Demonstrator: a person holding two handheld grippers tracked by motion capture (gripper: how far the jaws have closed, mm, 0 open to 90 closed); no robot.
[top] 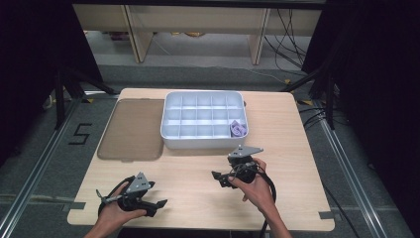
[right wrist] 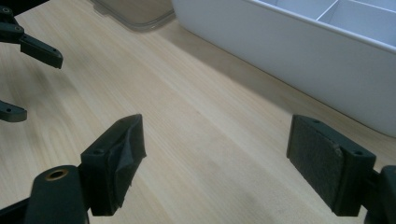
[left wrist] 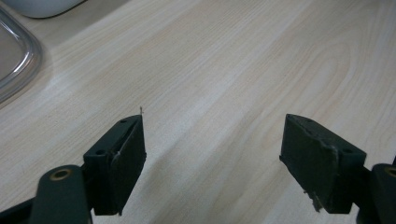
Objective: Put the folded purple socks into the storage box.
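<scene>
High view: white plastic box (top: 204,141) w/ square compartments sits at 12 o'clock on pale wood-grain table (top: 198,198); right gripper (top: 224,179) near it, left gripper (top: 159,204) at 7 o'clock, both w/ jaws apart, nothing between.

A pale wooden table (top: 297,148) stood on a grey floor (top: 29,148), with a black "5" (top: 80,134) marked at its left. Metal rails (top: 356,163) ran along both sides. Dark curtains (top: 376,59) hung left and right. Beyond stood light wooden shelving (top: 198,22), with cables (top: 289,34) trailing under it.
</scene>
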